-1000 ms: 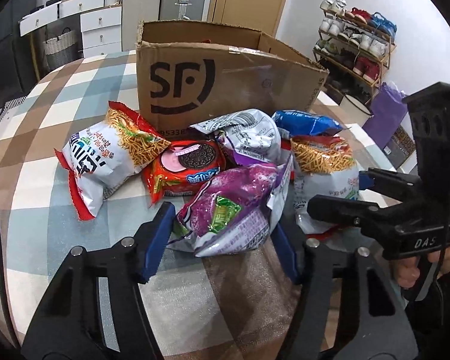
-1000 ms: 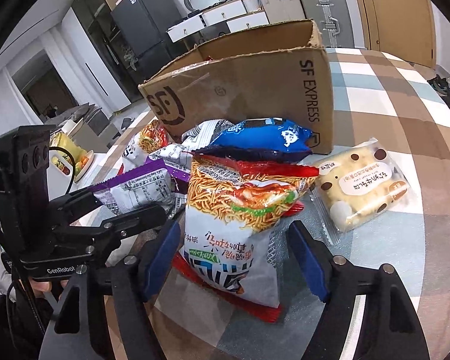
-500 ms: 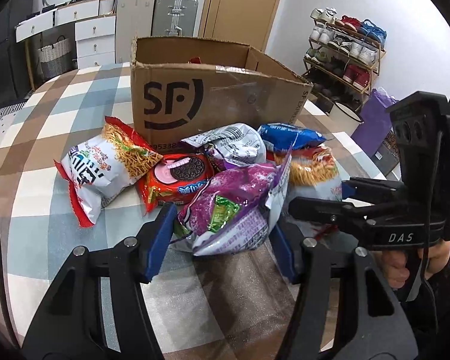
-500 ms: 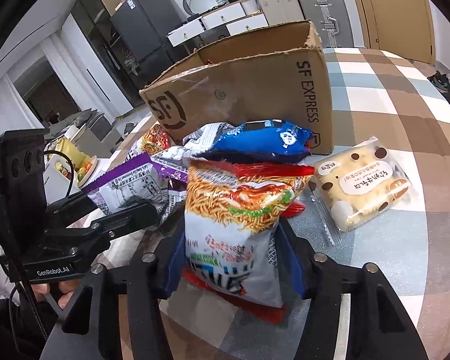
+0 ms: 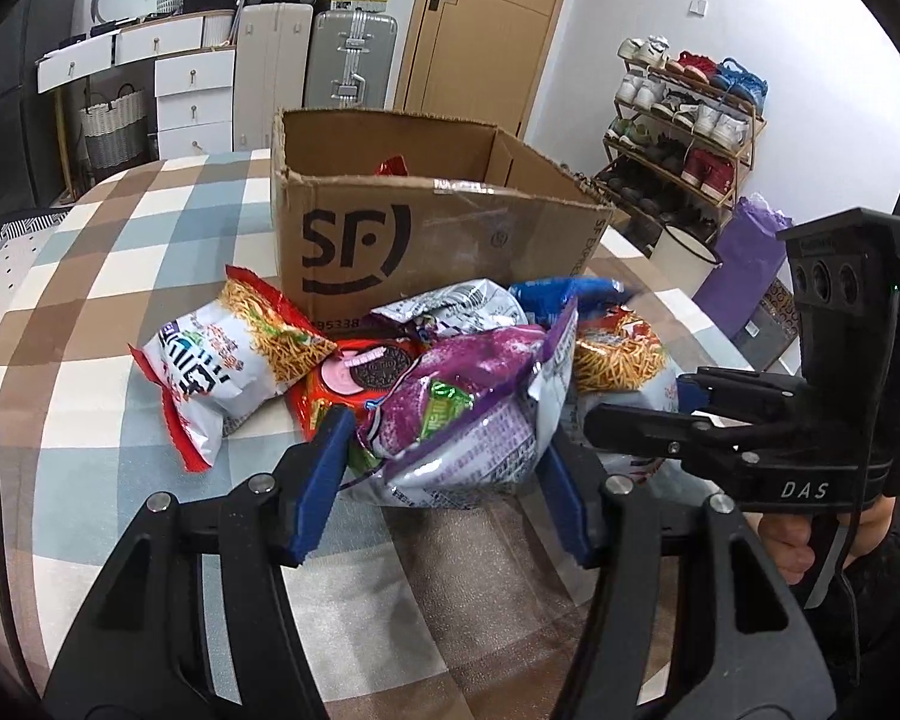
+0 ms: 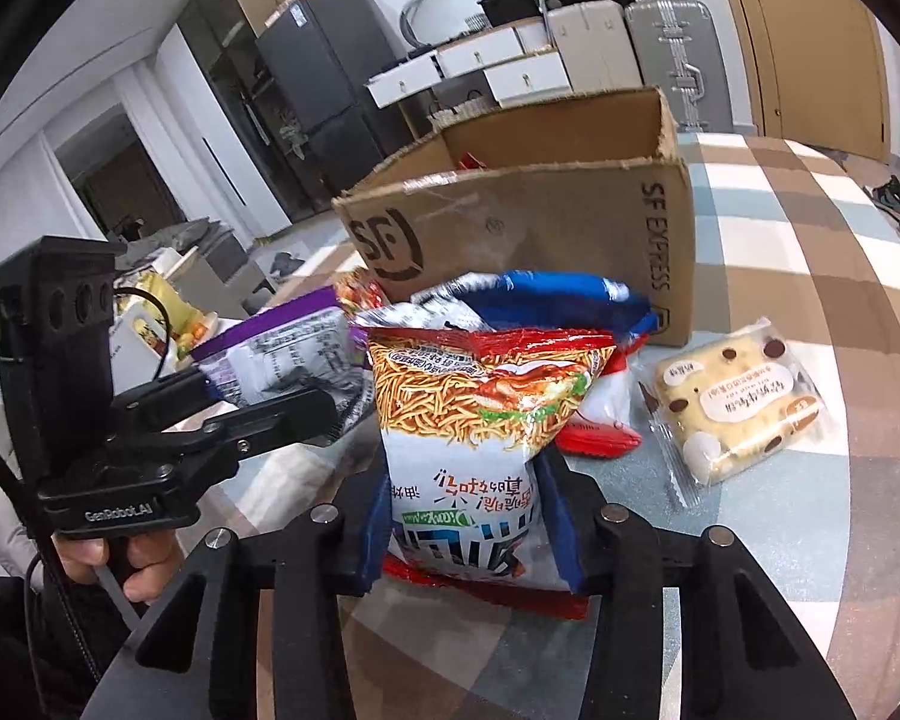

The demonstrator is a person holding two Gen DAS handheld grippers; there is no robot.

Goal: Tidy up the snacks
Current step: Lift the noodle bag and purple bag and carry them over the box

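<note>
An open SF cardboard box (image 5: 426, 228) stands on the checked table, also in the right wrist view (image 6: 534, 228). In front of it lies a heap of snack bags. My left gripper (image 5: 444, 474) is shut on a purple snack bag (image 5: 468, 414) and holds it lifted off the table. My right gripper (image 6: 468, 516) is shut on a noodle snack bag (image 6: 468, 420) and holds it upright. Another noodle bag (image 5: 234, 360), a red Oreo pack (image 5: 360, 372) and a blue bag (image 6: 564, 300) lie in the heap.
A wrapped bread (image 6: 732, 396) lies on the table right of the heap. A red packet tip (image 5: 393, 167) shows inside the box. A shoe rack (image 5: 684, 120) and a purple bag (image 5: 744, 264) stand beyond the table's right edge. Drawers and suitcases (image 5: 306, 60) stand behind.
Both grippers have closed on their bags and lifted them: the left on the purple bag, the right on the noodle bag. The views have risen above the table.
</note>
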